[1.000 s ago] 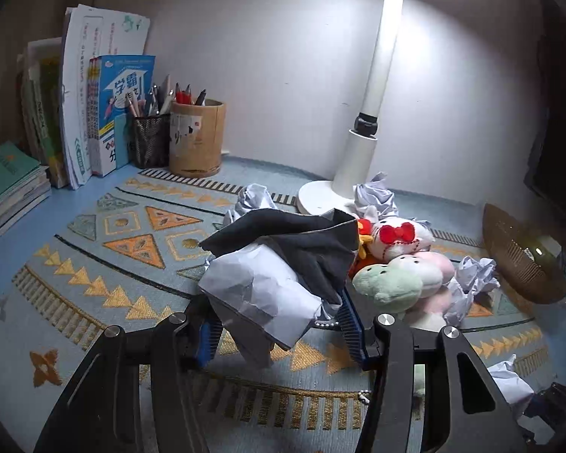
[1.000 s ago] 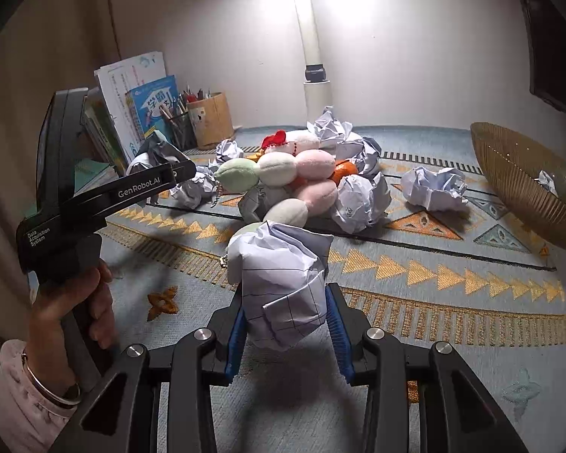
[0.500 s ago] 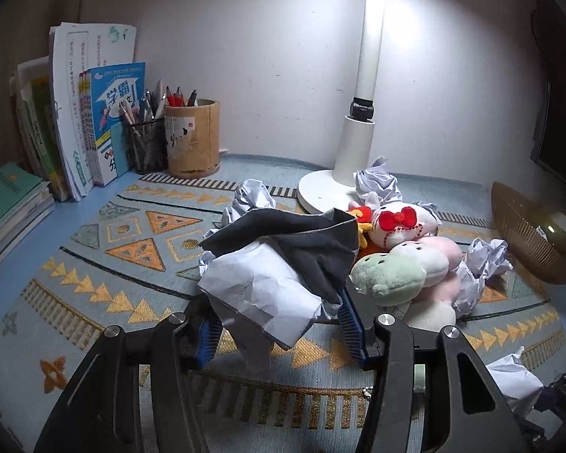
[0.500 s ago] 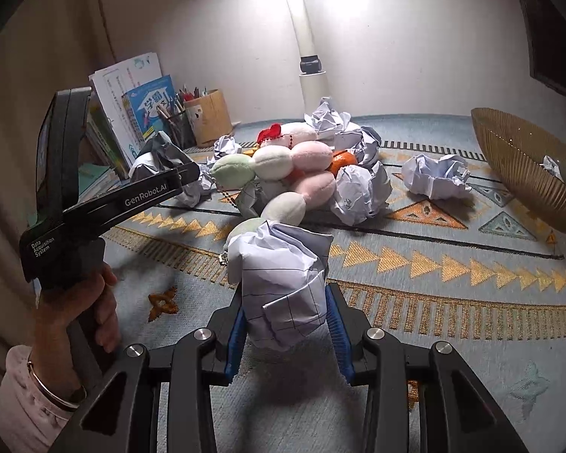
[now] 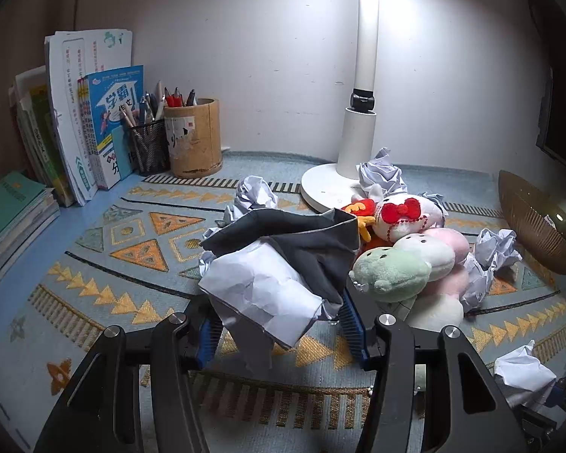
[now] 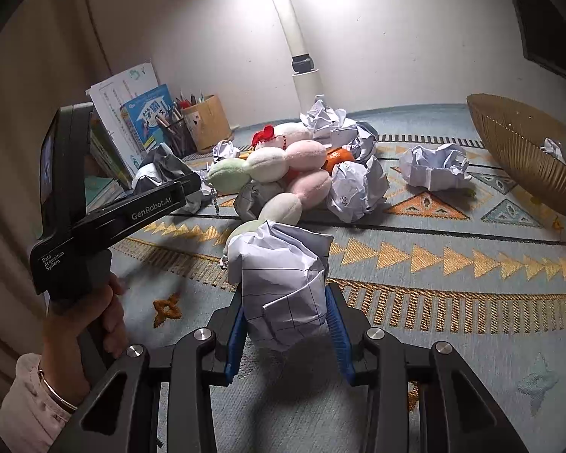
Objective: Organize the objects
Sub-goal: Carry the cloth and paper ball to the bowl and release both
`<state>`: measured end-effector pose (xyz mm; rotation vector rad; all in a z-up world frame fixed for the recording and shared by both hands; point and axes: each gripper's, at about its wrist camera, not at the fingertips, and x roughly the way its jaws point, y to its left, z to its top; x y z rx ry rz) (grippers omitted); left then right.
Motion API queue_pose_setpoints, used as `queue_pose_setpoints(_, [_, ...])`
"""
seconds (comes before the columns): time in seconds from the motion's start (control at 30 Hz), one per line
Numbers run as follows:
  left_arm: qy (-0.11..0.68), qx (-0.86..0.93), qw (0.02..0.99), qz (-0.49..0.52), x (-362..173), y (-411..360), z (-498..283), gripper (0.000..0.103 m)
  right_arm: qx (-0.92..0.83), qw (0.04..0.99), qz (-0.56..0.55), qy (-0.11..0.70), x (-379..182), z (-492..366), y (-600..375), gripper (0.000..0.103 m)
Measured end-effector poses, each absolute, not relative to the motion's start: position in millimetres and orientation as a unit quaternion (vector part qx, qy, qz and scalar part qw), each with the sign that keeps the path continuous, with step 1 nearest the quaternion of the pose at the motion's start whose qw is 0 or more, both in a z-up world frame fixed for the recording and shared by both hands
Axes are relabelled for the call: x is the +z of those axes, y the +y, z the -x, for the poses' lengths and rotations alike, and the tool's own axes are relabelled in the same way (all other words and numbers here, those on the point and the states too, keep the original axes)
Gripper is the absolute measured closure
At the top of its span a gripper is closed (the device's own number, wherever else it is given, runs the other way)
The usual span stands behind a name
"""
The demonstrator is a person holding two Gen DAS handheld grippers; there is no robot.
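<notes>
Paper wads: we clamp one in each tongs, left tongs (image 5: 279, 324) on grey-white wad (image 5: 268, 287), right tongs (image 6: 286, 324) on lined wad (image 6: 283, 287), lifted near tabletop edge, likely bound for basket (image 6: 524, 158) far right.

Left gripper (image 5: 279, 324) clamped, right gripper (image 6: 285, 334) clamped, both angled downward
</notes>
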<state>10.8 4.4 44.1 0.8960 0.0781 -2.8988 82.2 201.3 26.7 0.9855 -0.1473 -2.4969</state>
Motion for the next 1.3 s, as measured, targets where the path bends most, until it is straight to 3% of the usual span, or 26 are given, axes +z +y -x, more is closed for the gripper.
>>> queue_pose_setpoints(0.17, [0.0,-0.947,0.065,-0.313,41.7,12.7,-3.5,0.051,-0.9,0.228,-0.36,-0.088,26.3,-79.4,213.8,0.065])
queue_pose_setpoints(0.33, [-0.008,-0.946,0.084,-0.312,54.4,22.5,-8.0,0.051,-0.91,0.222,-0.343,-0.073,50.7,-82.4,239.4,0.065])
queue_pose_setpoints(0.57, [0.033,-0.959,-0.02,-0.282,114.4,92.5,9.9,0.051,-0.935,0.159,-0.305,-0.092,105.0,-50.9,322.0,0.065])
queue_pose_setpoints(0.7, [0.017,-0.956,-0.087,-0.28,130.1,165.8,35.1,0.051,-0.947,0.111,-0.291,-0.083,131.8,-24.7,372.4,0.064])
queue_pose_setpoints(0.93, [-0.015,-0.94,-0.171,-0.295,127.8,265.5,71.1,0.051,-0.953,0.046,-0.291,-0.069,158.7,29.3,441.5,0.064])
queue_pose_setpoints(1.3, [-0.035,-0.919,-0.224,-0.322,97.7,323.3,113.2,0.049,-0.946,0.014,-0.317,-0.059,148.7,98.4,472.6,0.061])
